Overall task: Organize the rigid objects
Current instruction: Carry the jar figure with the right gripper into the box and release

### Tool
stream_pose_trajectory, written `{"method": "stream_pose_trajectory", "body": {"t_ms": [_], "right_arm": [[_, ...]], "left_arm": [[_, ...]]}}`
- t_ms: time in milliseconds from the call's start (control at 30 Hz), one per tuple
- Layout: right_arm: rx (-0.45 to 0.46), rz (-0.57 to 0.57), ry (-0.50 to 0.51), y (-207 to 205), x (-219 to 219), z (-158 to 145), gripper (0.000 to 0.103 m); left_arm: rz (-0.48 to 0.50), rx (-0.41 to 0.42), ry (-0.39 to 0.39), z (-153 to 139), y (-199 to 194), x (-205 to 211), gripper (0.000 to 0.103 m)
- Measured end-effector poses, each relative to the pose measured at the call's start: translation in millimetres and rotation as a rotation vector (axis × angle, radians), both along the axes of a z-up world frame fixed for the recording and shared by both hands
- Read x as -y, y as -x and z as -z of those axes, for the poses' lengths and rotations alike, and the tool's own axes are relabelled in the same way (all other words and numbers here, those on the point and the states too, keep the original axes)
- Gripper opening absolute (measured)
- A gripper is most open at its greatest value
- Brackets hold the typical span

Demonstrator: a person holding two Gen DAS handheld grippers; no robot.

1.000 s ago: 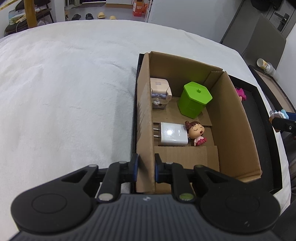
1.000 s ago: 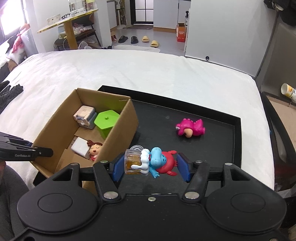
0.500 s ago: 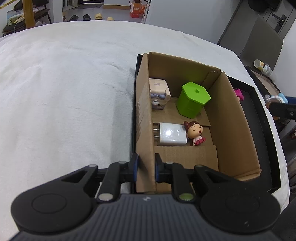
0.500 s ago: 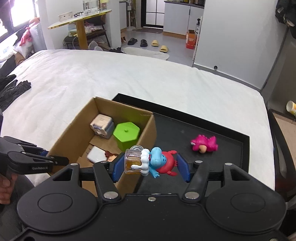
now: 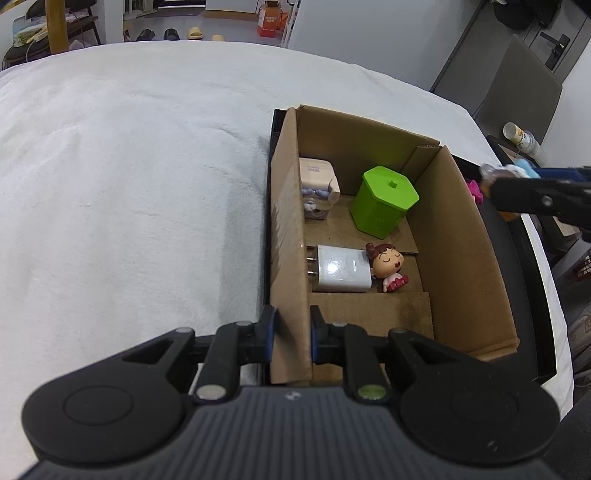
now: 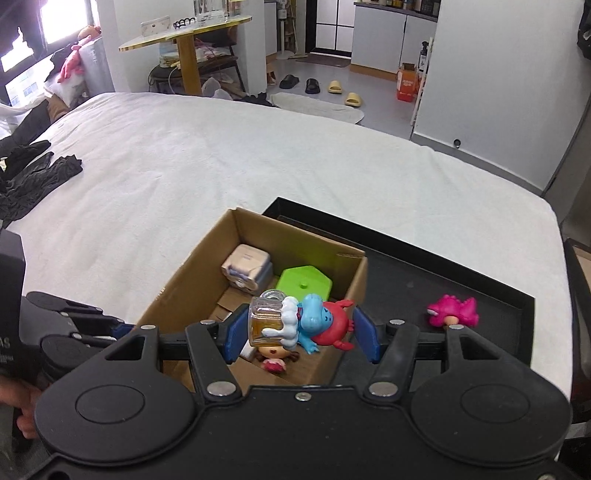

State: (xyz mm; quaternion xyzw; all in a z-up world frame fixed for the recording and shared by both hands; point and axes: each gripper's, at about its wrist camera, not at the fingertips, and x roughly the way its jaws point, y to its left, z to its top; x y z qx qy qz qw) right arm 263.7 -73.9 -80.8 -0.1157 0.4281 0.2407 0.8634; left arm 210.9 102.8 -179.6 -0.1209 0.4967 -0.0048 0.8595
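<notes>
A cardboard box (image 5: pixel 461 236) (image 6: pixel 188 273) stands at the left end of a black tray (image 6: pixel 424 273). Inside lie a green lidded pot (image 5: pixel 384 201) (image 6: pixel 304 282), a pale cube toy (image 5: pixel 318 188) (image 6: pixel 245 266), a white charger (image 5: pixel 341 268) and a small doll (image 5: pixel 388 264) (image 6: pixel 275 356). My left gripper (image 5: pixel 290 334) is shut on the box's left wall near its front corner. My right gripper (image 6: pixel 301 332) is shut on a blue-and-red figure with a little amber bottle (image 6: pixel 295 326), hanging over the box's near right part. A pink toy (image 6: pixel 452 314) (image 5: pixel 474 190) lies on the tray.
The tray sits on a wide white bedspread (image 5: pixel 129 184). Dark clothes (image 6: pixel 29 177) lie at its far left edge. Beyond the bed are a yellow-topped table (image 6: pixel 184 33), slippers on the floor and a grey chair (image 5: pixel 517 88). A hand (image 6: pixel 18 410) holds the left tool.
My right gripper has carried the figure leftward from over the tray to above the box. The left gripper keeps its hold on the box wall and has stayed put.
</notes>
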Motion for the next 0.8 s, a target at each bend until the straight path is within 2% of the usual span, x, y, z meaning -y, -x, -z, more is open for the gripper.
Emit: {"method": "stream_pose_trajectory", "body": {"t_ms": [567,800], "right_arm": [[-0.12,-0.009,0.001,-30,-56,34,0.059],[-0.114,0.01,-0.038,-35,-62,32,0.061]], "left_arm": [[-0.012,0.007,0.02,1,0,-4,0.017],[-0.015,0.007,0.024,1,0,-4,0.017]]}}
